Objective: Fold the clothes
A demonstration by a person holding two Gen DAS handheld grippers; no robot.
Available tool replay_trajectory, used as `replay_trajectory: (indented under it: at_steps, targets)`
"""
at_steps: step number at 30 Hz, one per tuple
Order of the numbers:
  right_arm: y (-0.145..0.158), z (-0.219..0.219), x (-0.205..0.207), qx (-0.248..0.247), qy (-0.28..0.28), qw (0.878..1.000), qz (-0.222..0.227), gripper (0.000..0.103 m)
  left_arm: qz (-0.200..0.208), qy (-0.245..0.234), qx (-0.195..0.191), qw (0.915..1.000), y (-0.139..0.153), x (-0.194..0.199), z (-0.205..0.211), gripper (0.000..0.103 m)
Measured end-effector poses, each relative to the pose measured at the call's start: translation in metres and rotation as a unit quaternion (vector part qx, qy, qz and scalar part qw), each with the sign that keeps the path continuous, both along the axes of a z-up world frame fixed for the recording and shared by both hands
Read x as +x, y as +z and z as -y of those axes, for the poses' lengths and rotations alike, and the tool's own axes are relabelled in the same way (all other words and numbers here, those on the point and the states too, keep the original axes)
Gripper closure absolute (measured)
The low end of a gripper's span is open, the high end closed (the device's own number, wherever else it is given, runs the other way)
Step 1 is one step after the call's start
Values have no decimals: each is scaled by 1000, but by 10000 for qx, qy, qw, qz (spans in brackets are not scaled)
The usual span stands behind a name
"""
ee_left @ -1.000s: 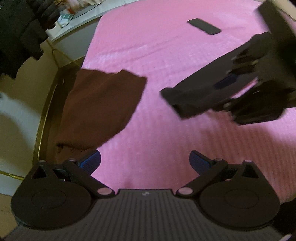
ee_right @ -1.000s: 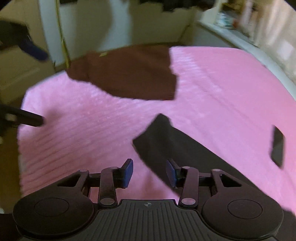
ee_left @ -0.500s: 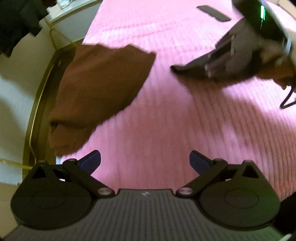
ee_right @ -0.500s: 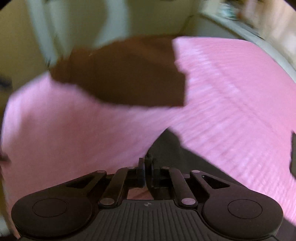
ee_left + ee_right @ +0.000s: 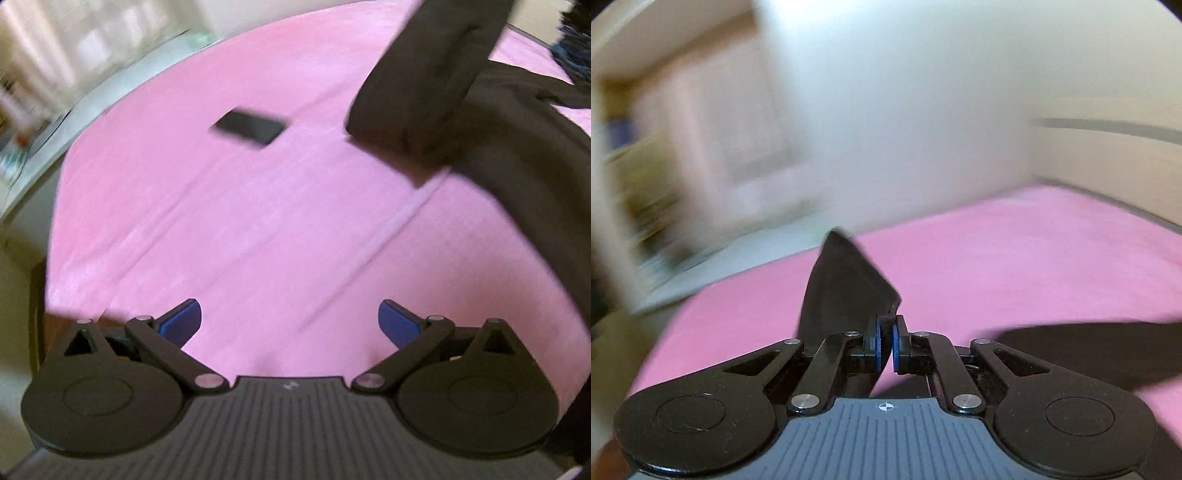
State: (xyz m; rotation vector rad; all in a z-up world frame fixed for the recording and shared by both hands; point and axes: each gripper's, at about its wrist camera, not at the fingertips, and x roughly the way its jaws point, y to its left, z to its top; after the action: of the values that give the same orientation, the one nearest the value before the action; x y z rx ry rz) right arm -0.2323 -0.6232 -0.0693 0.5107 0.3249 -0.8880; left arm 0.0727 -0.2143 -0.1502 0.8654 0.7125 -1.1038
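Observation:
A dark garment hangs lifted over the pink bedspread at the upper right of the left wrist view, one end dangling free. My right gripper is shut on a corner of that dark garment, whose flap stands up in front of the blue pads. More of its cloth trails at the right. My left gripper is open over bare pink spread, with nothing between its fingers. The view is blurred by motion.
A flat black phone-like object lies on the spread, far from my left gripper. The bed's left edge meets a pale ledge with blurred clutter. A white wall rises behind the bed.
The right gripper closed on the dark garment's corner and lifted it. The left gripper swung right, away from the brown garment, which has left its view except a sliver.

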Motion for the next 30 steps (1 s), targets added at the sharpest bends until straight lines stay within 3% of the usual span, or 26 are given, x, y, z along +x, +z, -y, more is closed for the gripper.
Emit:
replay_trajectory:
  at_steps: [3,5,8,11,14,19,26,27,29,30]
  targets:
    - [-76,66,-95,806,-831,9929,-276,99,-98,-57,47,9999,-14,-51,52,2]
    - [-122,97,-129,1347,-914,9861,-342,99,-225,-29,150,9996,-26,-89,87,2]
    - [-168,129,-154,1997,-731,9765,-353,99,-341,-103,315,9989,-39,-142,133,2]
    - [-185,149,-165,2332,-494,9709,-244,99,-460,-304,490,9973,-47,-184,173,3]
    - [-188,163,-167,2454,-238,9691,-110,99,-326,-693,538,9956,-48,-206,202,2]
    - [-167,158,-183,2014,-32,9791,285,99,-270,-1082,606,9919,-51,-227,234,2]
    - [-233,170,-217,3313,-624,9413,175,98,-268,-1381,814,9867,-61,-235,256,2]
    - [-233,171,-217,3348,-603,9402,179,90,-249,-1435,839,9858,-63,-236,259,2]
    - [-225,173,-217,3222,-603,9445,187,30,-255,-1480,853,9850,-65,-236,263,2]
    - [-219,174,-218,3108,-588,9483,249,26,-269,-1502,834,9848,-65,-237,266,2]
